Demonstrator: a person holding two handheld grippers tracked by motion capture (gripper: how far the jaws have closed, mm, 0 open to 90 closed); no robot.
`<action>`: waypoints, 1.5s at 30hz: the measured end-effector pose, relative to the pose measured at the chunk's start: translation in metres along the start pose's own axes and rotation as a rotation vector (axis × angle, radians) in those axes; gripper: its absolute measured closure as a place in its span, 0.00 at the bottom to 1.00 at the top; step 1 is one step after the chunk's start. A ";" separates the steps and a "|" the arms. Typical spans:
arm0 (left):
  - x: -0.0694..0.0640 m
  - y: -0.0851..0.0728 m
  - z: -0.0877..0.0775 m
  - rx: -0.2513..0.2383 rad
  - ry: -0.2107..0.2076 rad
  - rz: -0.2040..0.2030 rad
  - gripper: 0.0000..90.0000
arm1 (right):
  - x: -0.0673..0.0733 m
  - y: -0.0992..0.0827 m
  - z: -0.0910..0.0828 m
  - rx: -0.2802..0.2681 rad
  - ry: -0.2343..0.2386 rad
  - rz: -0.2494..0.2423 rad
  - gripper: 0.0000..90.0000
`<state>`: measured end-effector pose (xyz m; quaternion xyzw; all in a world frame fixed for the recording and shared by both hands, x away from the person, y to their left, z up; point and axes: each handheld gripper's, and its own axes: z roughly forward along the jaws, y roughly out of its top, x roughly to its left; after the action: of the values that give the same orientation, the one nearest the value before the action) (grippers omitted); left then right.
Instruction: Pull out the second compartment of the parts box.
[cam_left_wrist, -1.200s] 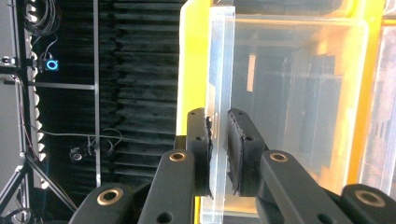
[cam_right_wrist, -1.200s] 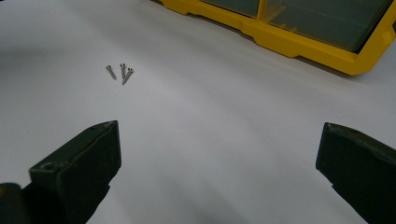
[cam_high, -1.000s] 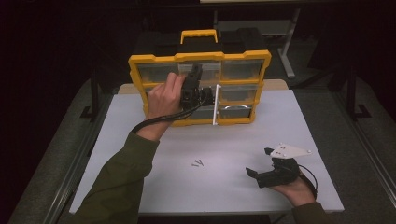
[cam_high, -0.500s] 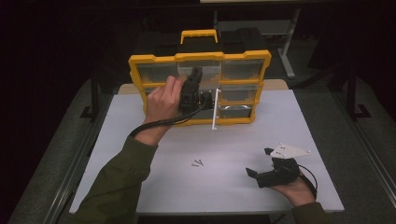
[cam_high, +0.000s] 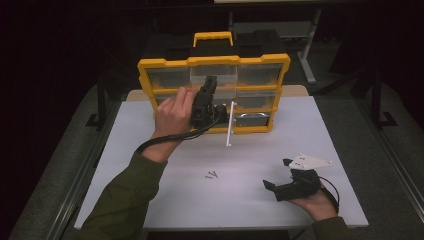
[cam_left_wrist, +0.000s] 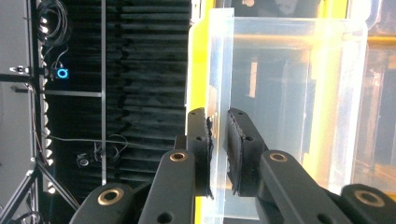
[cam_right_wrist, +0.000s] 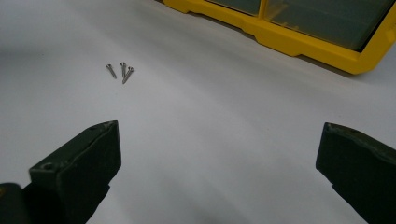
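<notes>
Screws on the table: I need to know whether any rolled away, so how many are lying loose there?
3. All lie in one small cluster on the white table, in front of the yellow organizer: left screw, middle screw, right screw. Any inside the drawers can't be seen.

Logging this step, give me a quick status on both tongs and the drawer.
Left tongs shut on clear drawer wall of yellow organizer. Right tongs open, low over table. Three screws loose ahead.

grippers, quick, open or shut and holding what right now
Left gripper: shut on the front wall of a clear drawer in the yellow organizer.
Right gripper: open, holding nothing, above the table.
</notes>
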<state>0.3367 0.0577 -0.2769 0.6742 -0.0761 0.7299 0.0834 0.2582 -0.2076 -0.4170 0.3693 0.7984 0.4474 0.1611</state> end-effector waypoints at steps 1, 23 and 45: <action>0.000 0.000 -0.001 -0.001 -0.001 0.000 0.89 | 0.000 0.000 0.000 0.000 0.000 -0.001 0.00; 0.000 0.001 -0.020 -0.024 0.007 0.000 0.89 | 0.000 0.000 0.001 0.001 0.004 -0.002 0.00; -0.001 0.001 -0.031 -0.037 0.011 -0.008 0.89 | 0.000 0.000 0.001 0.001 0.004 -0.002 0.00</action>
<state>0.3061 0.0635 -0.2808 0.6689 -0.0863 0.7316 0.0992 0.2590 -0.2073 -0.4173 0.3678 0.7993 0.4474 0.1599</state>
